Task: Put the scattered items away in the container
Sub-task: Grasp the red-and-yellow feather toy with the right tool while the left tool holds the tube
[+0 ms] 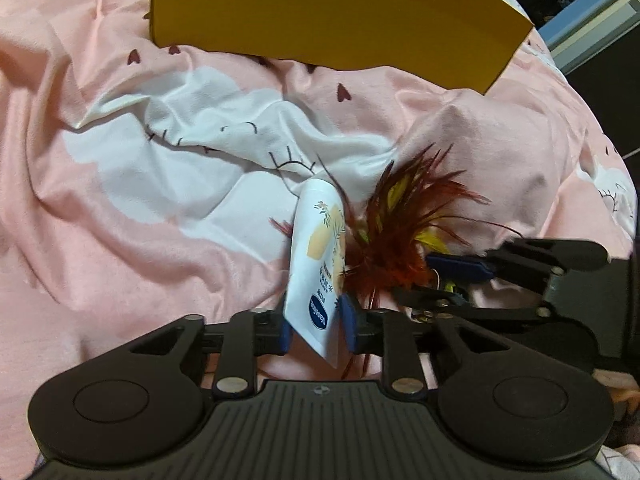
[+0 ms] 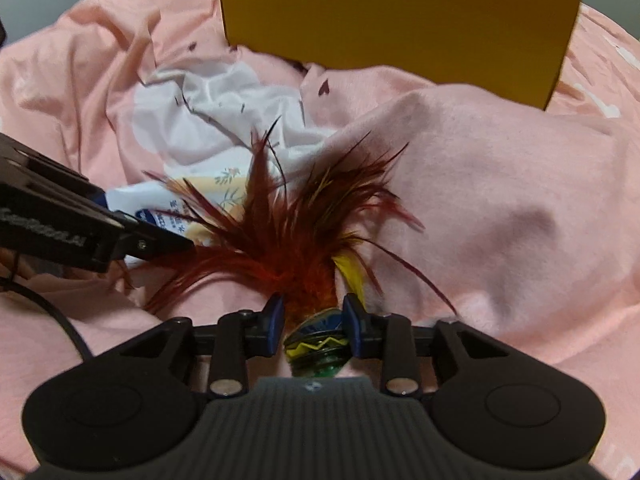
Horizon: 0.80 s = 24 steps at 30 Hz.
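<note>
Left gripper (image 1: 314,320) fingers clamp white lotion tube (image 1: 314,264); right gripper (image 2: 312,326) fingers straddle feather shuttlecock (image 2: 296,240) base, contact unclear. Both over pink bedsheet (image 1: 120,220), yellow box (image 1: 320,12) behind.

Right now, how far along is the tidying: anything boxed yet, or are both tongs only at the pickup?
Done: nothing visibly; the yellow box shows only its outer wall, its inside hidden. In hand: the left tongs straddle the white lotion tube, and the right tongs straddle the feather shuttlecock at its base; contact is unclear. Left: carrying both across the pink bedding into the box.
</note>
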Motion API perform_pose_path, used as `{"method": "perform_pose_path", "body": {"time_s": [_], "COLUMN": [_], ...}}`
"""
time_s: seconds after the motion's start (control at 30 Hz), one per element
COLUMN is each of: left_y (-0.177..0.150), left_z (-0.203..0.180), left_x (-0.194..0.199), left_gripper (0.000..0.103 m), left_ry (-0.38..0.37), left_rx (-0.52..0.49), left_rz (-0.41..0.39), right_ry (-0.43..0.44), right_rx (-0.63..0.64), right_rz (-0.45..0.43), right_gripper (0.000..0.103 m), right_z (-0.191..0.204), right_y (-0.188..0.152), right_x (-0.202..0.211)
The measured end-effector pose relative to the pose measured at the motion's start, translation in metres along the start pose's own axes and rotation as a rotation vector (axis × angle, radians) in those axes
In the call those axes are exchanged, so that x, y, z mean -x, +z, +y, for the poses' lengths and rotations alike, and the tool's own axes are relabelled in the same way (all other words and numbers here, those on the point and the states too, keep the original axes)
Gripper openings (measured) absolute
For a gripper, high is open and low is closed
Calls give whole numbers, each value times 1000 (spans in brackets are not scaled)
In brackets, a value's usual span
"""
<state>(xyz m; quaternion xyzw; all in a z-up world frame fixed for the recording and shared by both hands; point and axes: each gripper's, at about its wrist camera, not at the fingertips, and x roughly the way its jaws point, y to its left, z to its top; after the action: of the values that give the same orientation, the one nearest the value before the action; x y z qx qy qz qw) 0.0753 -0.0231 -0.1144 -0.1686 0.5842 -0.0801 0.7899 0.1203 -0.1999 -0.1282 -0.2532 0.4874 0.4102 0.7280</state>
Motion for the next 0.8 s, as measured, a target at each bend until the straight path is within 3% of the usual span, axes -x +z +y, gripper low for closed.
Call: {"method": "perform_pose_path", "body": {"time_s": [0.1,0.33,0.8], "left_y": [0,2,11], "left_z": [0,9,10], "left_x": [6,33,84], "left_gripper": [13,10,9], "left_ry": [-12,-19,7], "left_rx": [-12,-4,-48], "left_rz": [-35,-146,-259], "right_ry": [-5,-28,74], "right_rx": [20,27,-72], "right_rz": [12,-32,-265], "right_gripper": [37,20,11], "right_z": [6,16,14], "right_y": [1,-8,18], "right_x": [-8,-3,35]}}
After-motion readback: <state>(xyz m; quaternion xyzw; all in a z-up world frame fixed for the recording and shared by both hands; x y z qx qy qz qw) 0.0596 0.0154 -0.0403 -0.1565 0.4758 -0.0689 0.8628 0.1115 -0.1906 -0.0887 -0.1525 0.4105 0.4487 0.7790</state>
